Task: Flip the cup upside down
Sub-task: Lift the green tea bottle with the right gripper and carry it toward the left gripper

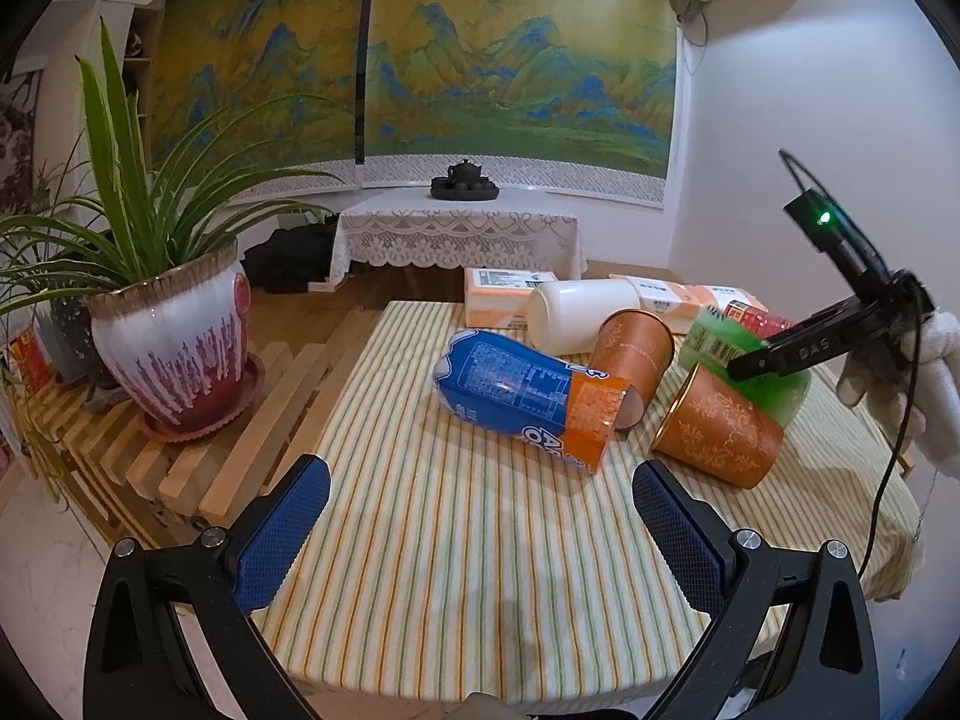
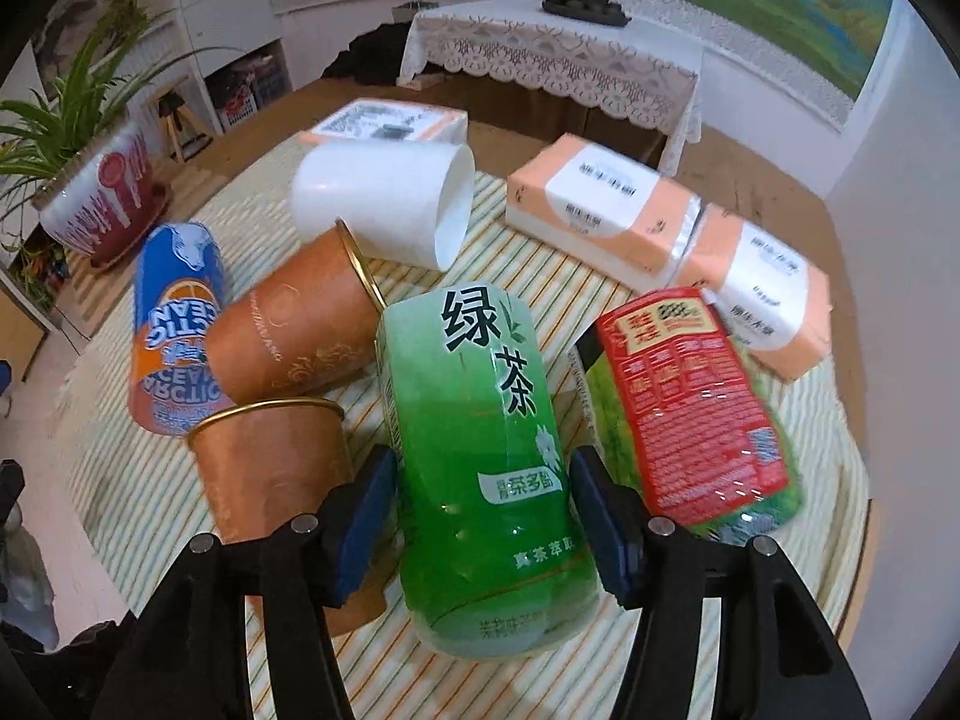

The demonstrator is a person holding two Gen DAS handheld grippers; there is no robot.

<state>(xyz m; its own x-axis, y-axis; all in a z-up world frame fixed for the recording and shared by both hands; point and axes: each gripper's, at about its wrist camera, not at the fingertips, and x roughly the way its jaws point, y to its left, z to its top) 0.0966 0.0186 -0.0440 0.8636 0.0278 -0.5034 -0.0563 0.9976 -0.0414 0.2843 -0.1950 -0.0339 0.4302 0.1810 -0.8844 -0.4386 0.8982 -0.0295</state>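
Note:
Several cups lie on their sides on a striped tablecloth (image 1: pixel 450 570). My right gripper (image 2: pixel 483 516) is shut on the green tea-label cup (image 2: pixel 480 420), one blue pad pressed on each side, the cup's open end toward the camera. In the left wrist view that gripper (image 1: pixel 744 366) reaches in from the right over the green cup (image 1: pixel 711 339), held by a gloved hand (image 1: pixel 912 384). My left gripper (image 1: pixel 480 540) hovers open above the cloth's near part, nothing between its pads, short of a blue-and-orange cup (image 1: pixel 528 396).
Two orange patterned cups (image 2: pixel 288 330) (image 2: pixel 270 468), a white cup (image 2: pixel 372 204) and a red-and-green cup (image 2: pixel 690 408) crowd around the green one. Tissue packs (image 2: pixel 600 204) (image 2: pixel 762 294) lie at the far edge. A potted plant (image 1: pixel 174 348) stands on a slatted bench at left.

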